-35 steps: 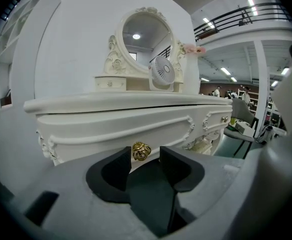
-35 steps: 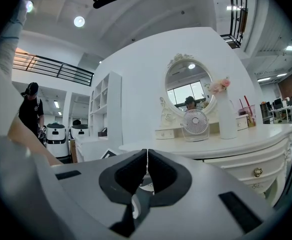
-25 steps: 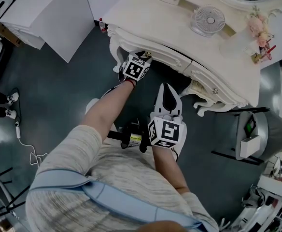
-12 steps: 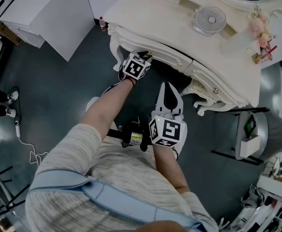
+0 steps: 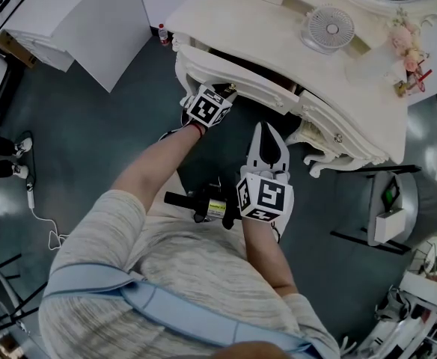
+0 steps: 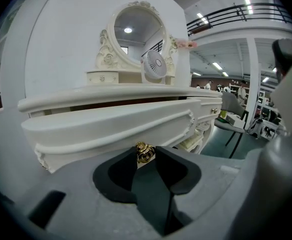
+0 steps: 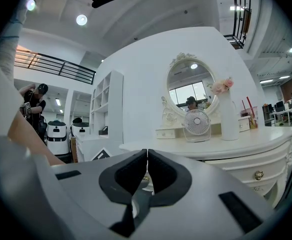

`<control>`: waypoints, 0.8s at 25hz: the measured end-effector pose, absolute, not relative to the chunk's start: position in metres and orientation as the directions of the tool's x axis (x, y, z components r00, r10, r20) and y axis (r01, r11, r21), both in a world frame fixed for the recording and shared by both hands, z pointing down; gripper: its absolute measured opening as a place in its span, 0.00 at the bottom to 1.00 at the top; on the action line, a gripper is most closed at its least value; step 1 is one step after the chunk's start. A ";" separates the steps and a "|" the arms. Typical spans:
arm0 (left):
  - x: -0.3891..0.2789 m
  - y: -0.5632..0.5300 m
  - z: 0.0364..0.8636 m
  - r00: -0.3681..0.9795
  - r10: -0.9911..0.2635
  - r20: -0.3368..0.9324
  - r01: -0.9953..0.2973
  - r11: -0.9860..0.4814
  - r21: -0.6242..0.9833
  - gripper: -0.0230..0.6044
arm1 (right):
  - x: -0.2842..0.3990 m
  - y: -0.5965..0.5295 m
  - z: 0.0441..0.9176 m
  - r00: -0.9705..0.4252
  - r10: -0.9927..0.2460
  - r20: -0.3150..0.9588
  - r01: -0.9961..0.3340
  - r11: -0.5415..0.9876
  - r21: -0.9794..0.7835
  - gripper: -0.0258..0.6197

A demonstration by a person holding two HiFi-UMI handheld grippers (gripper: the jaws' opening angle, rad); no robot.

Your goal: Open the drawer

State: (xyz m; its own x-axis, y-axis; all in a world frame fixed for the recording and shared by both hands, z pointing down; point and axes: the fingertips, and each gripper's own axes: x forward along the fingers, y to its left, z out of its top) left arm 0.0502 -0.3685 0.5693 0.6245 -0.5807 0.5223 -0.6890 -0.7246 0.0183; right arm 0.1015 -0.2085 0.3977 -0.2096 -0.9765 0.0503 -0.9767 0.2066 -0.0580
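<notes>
The cream dressing table's left drawer (image 5: 242, 81) stands a little way out, with a dark gap between its front and the tabletop. My left gripper (image 5: 222, 90) is at the drawer front, shut on its small gold knob (image 6: 145, 153), which sits pinched between the two dark pads. In the left gripper view the curved drawer front (image 6: 111, 126) fills the middle. My right gripper (image 5: 263, 130) hangs lower, in front of the table's knee space and apart from the drawer. Its jaws are shut with nothing between them, as the right gripper view shows for that gripper (image 7: 147, 156).
A small fan (image 5: 328, 28) and a vase of pink flowers (image 5: 398, 43) stand on the tabletop. The right-hand drawers (image 5: 338, 137) are closed. A grey chair (image 5: 398, 200) stands at the right, white cabinets (image 5: 91, 21) at the left. A black device (image 5: 203, 200) hangs at the person's waist.
The drawer front has slid out from under the tabletop toward the person, and a dark gap now shows. My left gripper came back with it. The right gripper stayed still.
</notes>
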 end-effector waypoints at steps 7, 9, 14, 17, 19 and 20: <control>0.039 -0.338 0.569 0.651 -0.550 0.523 -0.669 -0.741 0.054 0.23 | 0.100 -0.208 0.399 -0.209 -0.976 0.062 -0.977 0.207 -0.046 0.06; 0.036 -0.330 0.569 0.658 -0.555 0.510 -0.670 -0.740 0.059 0.23 | 0.098 -0.209 0.400 -0.211 -0.975 0.068 -0.977 0.209 -0.039 0.06; 0.028 -0.311 0.568 0.673 -0.554 0.489 -0.661 -0.748 0.062 0.23 | 0.095 -0.211 0.403 -0.220 -0.972 0.088 -0.975 0.218 -0.031 0.06; 0.024 -0.300 0.569 0.682 -0.556 0.475 -0.657 -0.751 0.066 0.23 | 0.094 -0.211 0.406 -0.221 -0.970 0.100 -0.975 0.219 -0.031 0.06; 0.021 -0.292 0.569 0.687 -0.557 0.467 -0.656 -0.752 0.069 0.22 | 0.094 -0.211 0.407 -0.221 -0.969 0.106 -0.975 0.219 -0.033 0.06; 0.019 -0.289 0.569 0.690 -0.556 0.463 -0.654 -0.753 0.069 0.22 | 0.094 -0.211 0.407 -0.221 -0.969 0.109 -0.975 0.219 -0.033 0.06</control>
State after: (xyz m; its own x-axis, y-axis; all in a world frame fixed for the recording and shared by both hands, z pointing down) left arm 0.0193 -0.2887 0.5689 0.6897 -0.5564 0.4635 -0.6541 -0.7532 0.0691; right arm 0.0941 -0.2113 0.4074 -0.2211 -0.9691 0.1089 -0.9752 0.2188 -0.0333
